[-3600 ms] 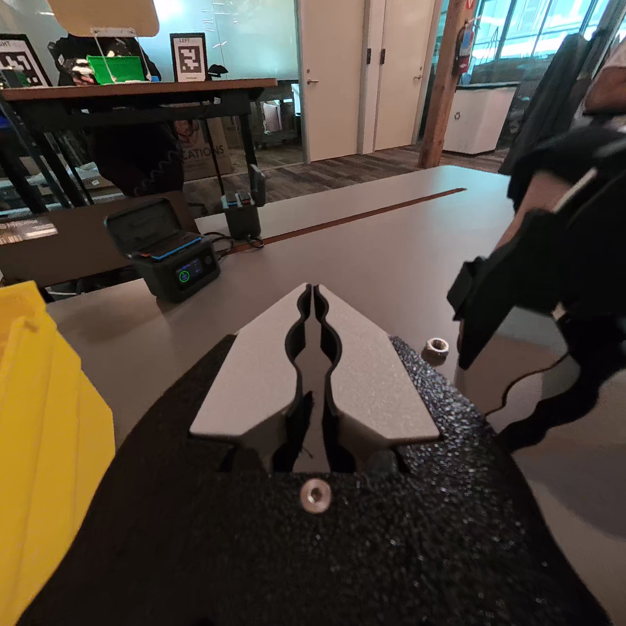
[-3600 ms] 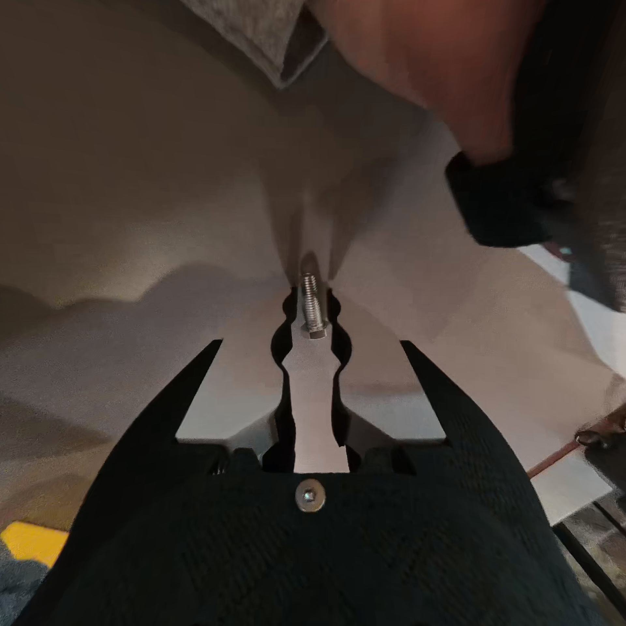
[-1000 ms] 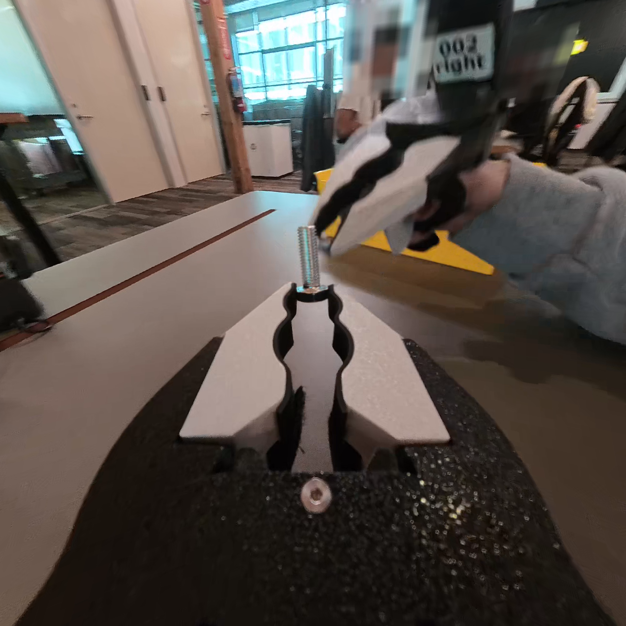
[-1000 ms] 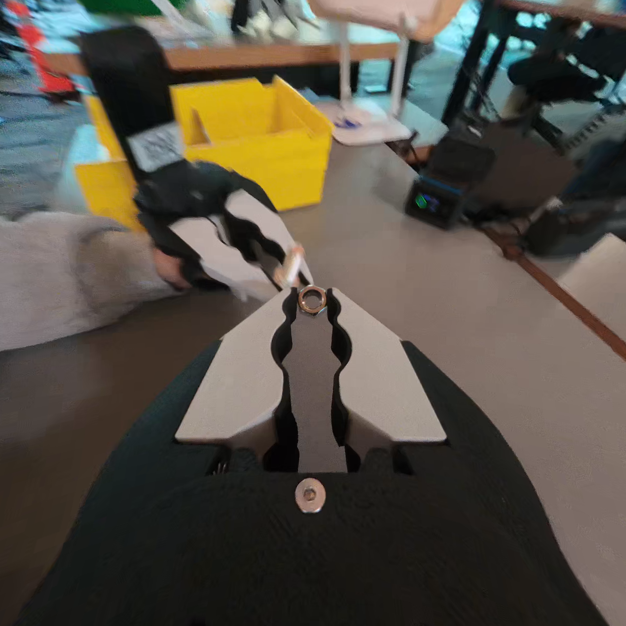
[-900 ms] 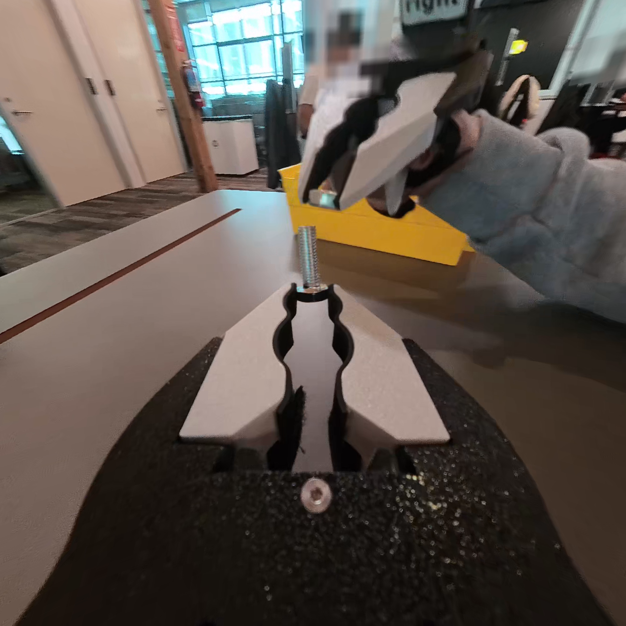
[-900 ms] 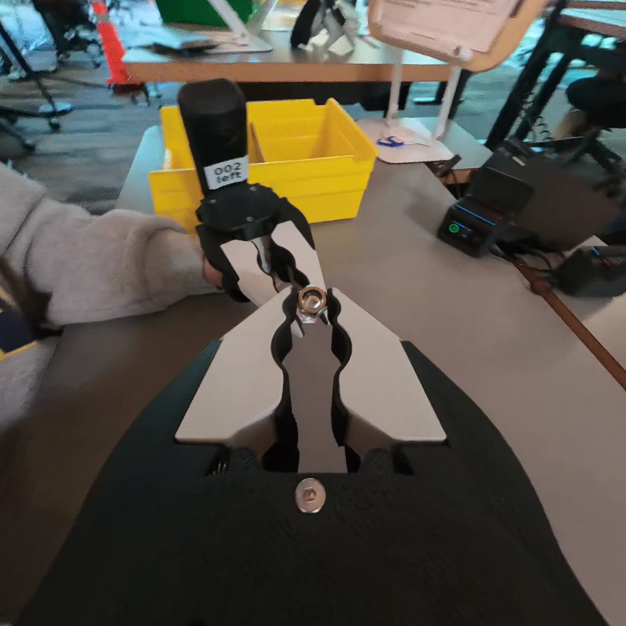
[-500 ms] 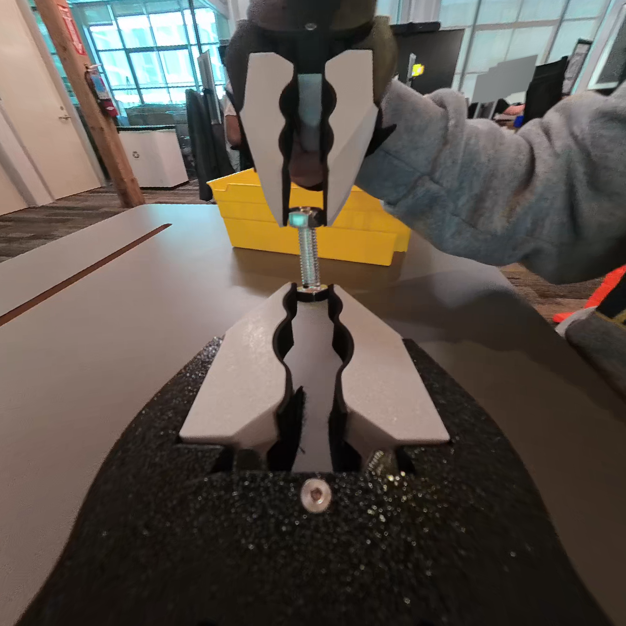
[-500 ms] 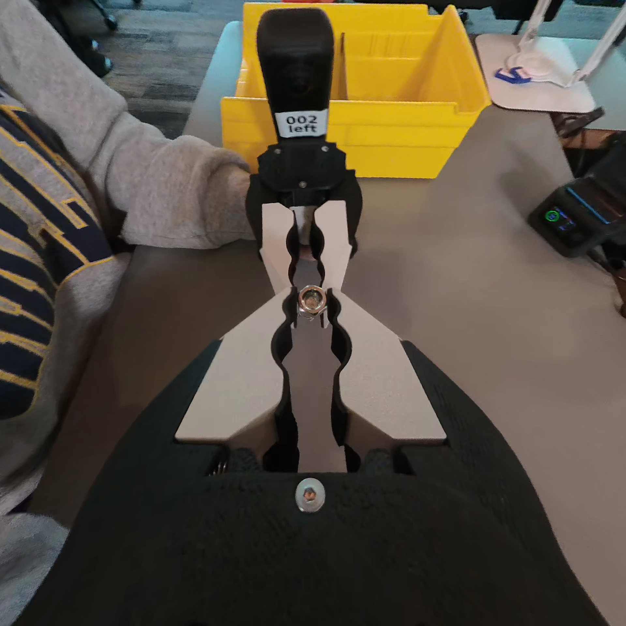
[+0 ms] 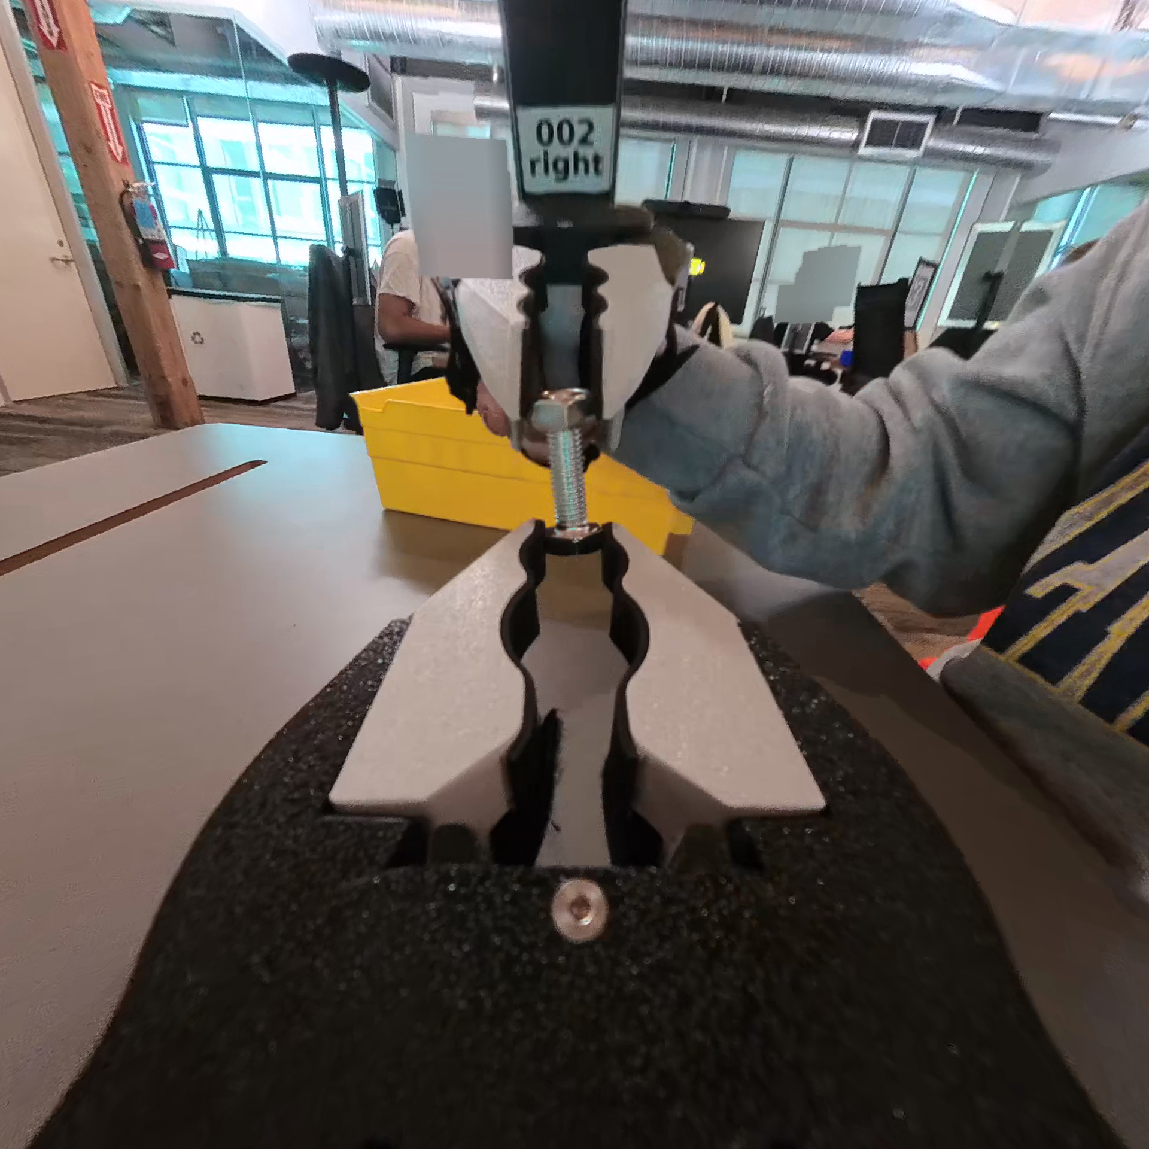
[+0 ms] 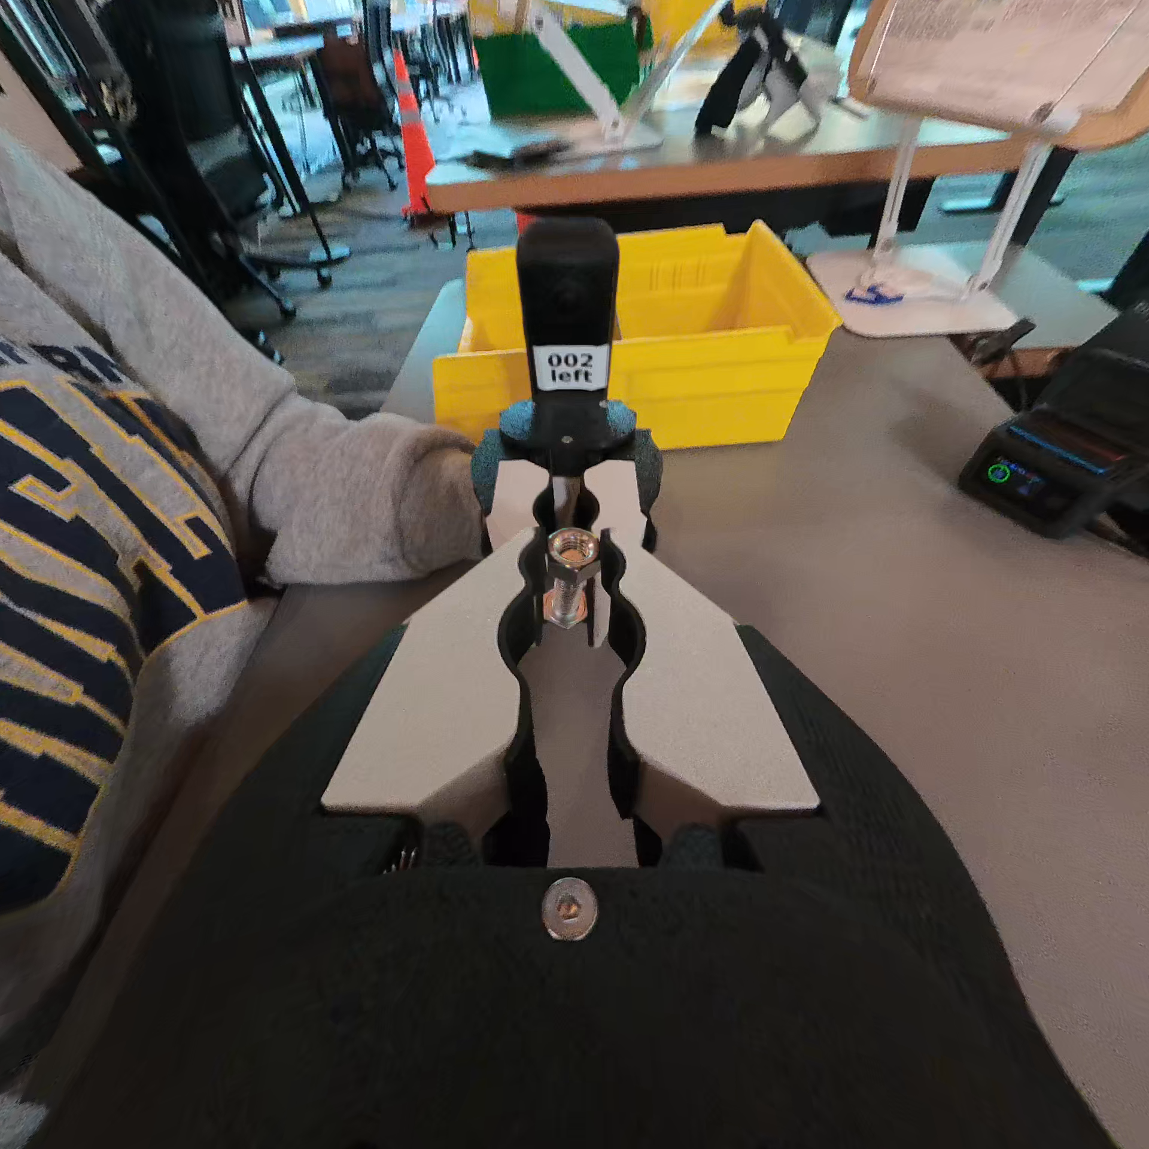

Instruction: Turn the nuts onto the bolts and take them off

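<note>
Silver hex nut (image 10: 571,552) now sits on the tip of the threaded zinc-plated bolt (image 9: 569,482), where a second ago the two were apart and my right gripper (image 9: 562,416) was swinging in blurred from the side. I read this as the start of threading: the nut is seated at the bolt's end, not yet run down the shank.

My left gripper (image 9: 573,533) pinches the bolt by its head at the very tips of its white fingers (image 9: 457,678), shank standing upright above the table. The right gripper has come down over it from above, jaws pressed onto the nut's flats. In the right wrist view I look along the bolt, through the nut's bore, with the bolt head showing below it.

Since half a second ago the right gripper has tipped more steeply over the bolt, so the axes look close to lined up; a small tilt could still cross the thread, I judge.

Around the work: a yellow plastic bin (image 10: 702,367) stands behind the grippers on the grey tabletop (image 9: 186,622), and a small black device with a lit screen (image 10: 1051,479) sits off to the side, well apart. Grey sweatshirt sleeves (image 9: 870,460) frame both views. Nothing blocks the bolt itself; only my own wrist rotation limits each turn.
</note>
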`<state>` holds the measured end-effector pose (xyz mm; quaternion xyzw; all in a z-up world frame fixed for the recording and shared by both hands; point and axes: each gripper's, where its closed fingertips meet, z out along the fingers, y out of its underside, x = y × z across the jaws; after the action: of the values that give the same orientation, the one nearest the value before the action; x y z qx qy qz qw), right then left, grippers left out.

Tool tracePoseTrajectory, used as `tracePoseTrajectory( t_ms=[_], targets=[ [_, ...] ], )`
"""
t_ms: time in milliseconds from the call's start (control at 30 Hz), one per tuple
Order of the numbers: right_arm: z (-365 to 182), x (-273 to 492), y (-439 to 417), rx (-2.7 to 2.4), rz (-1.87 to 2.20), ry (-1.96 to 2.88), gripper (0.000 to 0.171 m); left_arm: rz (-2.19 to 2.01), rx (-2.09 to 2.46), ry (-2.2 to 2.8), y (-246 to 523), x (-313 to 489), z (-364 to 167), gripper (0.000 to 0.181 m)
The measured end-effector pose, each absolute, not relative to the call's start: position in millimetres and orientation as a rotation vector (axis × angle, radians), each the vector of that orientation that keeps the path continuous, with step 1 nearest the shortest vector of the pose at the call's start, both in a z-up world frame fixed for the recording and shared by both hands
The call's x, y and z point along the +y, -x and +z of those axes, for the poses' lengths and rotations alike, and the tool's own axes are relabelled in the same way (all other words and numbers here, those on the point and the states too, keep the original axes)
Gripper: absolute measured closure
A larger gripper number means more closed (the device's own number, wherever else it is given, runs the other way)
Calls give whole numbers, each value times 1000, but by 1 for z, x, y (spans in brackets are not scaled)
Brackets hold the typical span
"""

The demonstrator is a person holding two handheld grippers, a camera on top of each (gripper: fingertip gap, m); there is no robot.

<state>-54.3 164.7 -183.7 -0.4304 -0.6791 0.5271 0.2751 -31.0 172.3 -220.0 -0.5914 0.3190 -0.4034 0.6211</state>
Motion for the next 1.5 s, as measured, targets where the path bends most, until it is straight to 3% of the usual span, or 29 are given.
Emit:
tracePoseTrajectory(
  t_ms=[233,667,1433,1500],
  targets=[
    [-180,170,57,-1687,1473,1168,156,-917,716,1354,32,173,-218,166],
    [-177,196,81,-1006,1103,1296,156,-662,564,1407,54,196,-220,166],
    [-183,200,78,-977,937,1312,154,-539,602,1450,55,201,-228,165],
    [-182,201,78,-960,954,1300,138,-537,610,1453,53,201,-229,165]
  ],
)
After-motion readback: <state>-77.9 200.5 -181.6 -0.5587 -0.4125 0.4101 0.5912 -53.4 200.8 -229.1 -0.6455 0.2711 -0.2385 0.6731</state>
